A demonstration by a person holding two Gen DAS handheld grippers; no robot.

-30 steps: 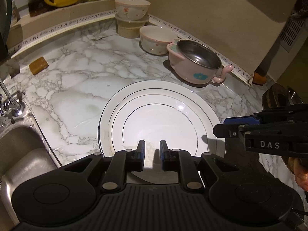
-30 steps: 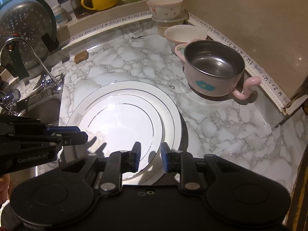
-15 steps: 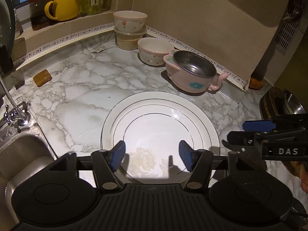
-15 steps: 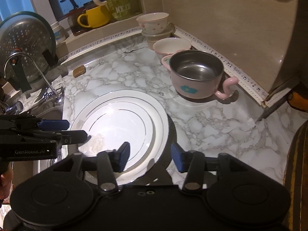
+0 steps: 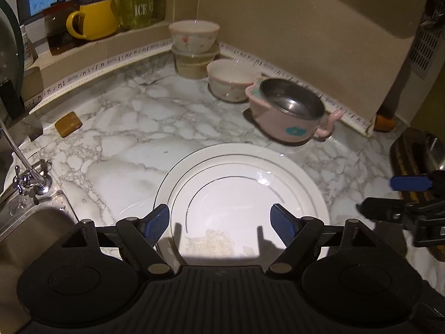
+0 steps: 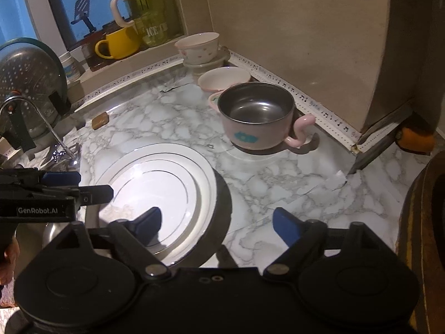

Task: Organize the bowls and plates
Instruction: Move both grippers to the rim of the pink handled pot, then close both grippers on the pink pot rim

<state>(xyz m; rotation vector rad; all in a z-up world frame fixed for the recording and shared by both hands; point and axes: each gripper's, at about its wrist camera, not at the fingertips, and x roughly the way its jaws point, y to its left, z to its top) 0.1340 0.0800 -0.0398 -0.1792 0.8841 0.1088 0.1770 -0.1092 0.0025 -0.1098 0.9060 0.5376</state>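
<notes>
Plates: white stack, smaller on larger, flat on marble counter beside sink. L gripper over near rim, jaws wide apart, holding nothing; R gripper likewise spread, empty, at stack's right edge. Pink steel-lined bowl behind, apart. Floral bowls in corner.

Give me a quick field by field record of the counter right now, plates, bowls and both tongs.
plates: white plates stacked on marble counter
pink bowl: pink two-handled bowl, steel inside, empty, beyond plates
corner: floral bowl atop a container; another bowl beside
left tongs: open, empty, above plates
right tongs: open, empty
</notes>
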